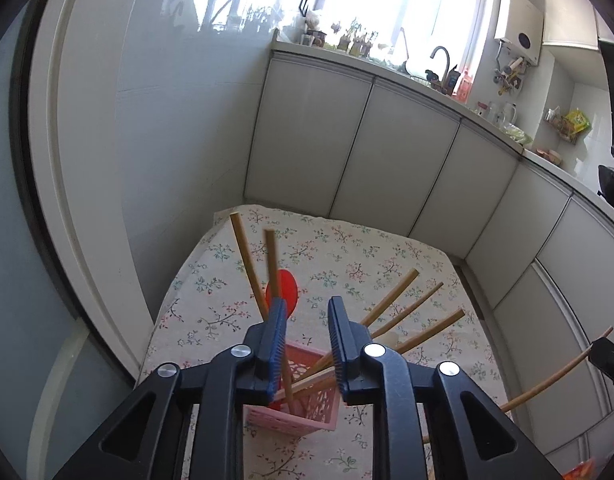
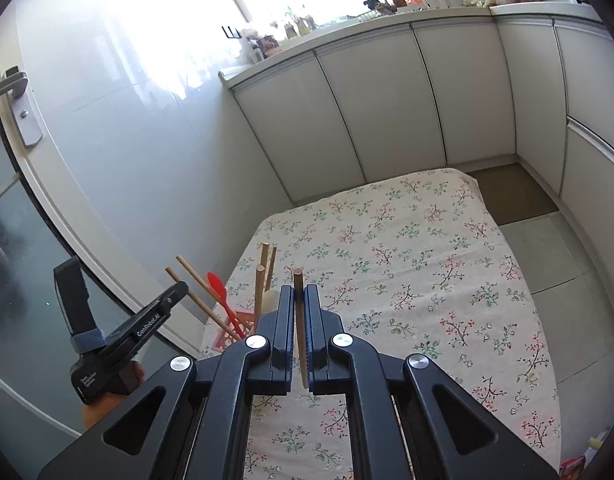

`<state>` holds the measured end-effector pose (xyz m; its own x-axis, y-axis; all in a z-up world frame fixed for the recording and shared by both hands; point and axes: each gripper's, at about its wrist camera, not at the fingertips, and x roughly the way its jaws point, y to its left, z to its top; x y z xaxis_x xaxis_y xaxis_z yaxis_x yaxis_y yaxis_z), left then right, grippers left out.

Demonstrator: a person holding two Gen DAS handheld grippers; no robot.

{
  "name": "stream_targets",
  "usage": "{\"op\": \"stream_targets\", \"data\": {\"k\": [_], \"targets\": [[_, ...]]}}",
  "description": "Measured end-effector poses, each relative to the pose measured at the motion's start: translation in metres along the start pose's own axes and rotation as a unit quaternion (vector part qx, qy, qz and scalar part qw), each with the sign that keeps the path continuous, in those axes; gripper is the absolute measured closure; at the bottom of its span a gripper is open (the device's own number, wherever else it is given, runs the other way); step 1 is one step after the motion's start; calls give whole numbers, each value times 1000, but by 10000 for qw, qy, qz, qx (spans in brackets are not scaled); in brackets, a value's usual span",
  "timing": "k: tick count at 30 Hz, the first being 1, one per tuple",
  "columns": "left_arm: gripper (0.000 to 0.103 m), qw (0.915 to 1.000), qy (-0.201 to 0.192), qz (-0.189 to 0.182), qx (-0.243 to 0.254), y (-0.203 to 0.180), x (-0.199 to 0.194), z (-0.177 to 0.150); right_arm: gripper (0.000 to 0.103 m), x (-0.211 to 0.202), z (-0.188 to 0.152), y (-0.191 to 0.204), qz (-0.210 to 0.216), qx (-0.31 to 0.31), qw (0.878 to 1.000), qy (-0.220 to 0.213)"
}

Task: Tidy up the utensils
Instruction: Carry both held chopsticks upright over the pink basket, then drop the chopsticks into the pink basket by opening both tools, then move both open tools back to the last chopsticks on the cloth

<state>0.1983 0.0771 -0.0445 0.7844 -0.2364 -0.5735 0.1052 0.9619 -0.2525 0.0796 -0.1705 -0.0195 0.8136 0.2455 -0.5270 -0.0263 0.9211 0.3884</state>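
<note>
Black jaws with blue pads of the left gripper (image 1: 307, 344) stand apart above the pink slotted basket (image 1: 307, 412), with nothing pressed between them; the chopstick nearest its left pad (image 1: 277, 292) looks blurred and stands clear of the pad, so it appears freshly let go. That basket sits near the table's left edge on the floral tablecloth (image 1: 347, 248) and serves as the collecting holder. Several wooden chopsticks fan out of it: two lean toward the left edge (image 1: 245, 260), three toward the right (image 1: 399, 292). A red spoon (image 1: 285, 288) stands in the basket among them, bowl upward, and a pale rounded utensil (image 2: 269, 300) sits beside it. The right gripper (image 2: 300, 300) is clamped on one more chopstick (image 2: 299, 280), held lengthwise between the pads with its end poking past the tips, seemingly so it can be dropped end-first. Judged from this, the right gripper waits its turn while the left clears the basket mouth. Most of the tablecloth lies bare, suggesting the sorting is nearly complete.
</note>
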Motion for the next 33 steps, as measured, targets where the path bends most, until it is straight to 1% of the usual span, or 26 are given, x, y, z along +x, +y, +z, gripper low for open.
{"op": "stream_targets", "data": {"k": [2, 3, 6, 8, 11, 15, 21, 28, 33], "targets": [[62, 10000, 26, 62, 5, -1, -4, 0, 99, -2, 1, 3, 38, -4, 10000, -29], [58, 10000, 33, 93, -6, 0, -7, -1, 99, -4, 3, 5, 61, -9, 10000, -49], [52, 9995, 120, 305, -14, 3, -17, -6, 99, -8, 7, 12, 123, -38, 9998, -155], [50, 9990, 207, 393, -44, 7, -21, -11, 99, -11, 10, 17, 162, -49, 9996, -247], [49, 9982, 365, 481, -71, 11, -21, -17, 99, -13, 16, 27, 249, -55, 9990, -367], [48, 9975, 466, 525, -28, 16, -22, -23, 99, -8, 23, 42, 382, -61, 9982, -464], [48, 9965, 632, 545, 3, 22, -14, -23, 99, 15, 25, 60, 528, -62, 9977, -422], [48, 9964, 720, 447, -2, 24, -9, -21, 99, 48, 17, 72, 322, -235, 9986, -345], [47, 9956, 814, 456, 43, 24, -5, -22, 99, 70, 8, 76, 76, -443, 9987, -242]]}}
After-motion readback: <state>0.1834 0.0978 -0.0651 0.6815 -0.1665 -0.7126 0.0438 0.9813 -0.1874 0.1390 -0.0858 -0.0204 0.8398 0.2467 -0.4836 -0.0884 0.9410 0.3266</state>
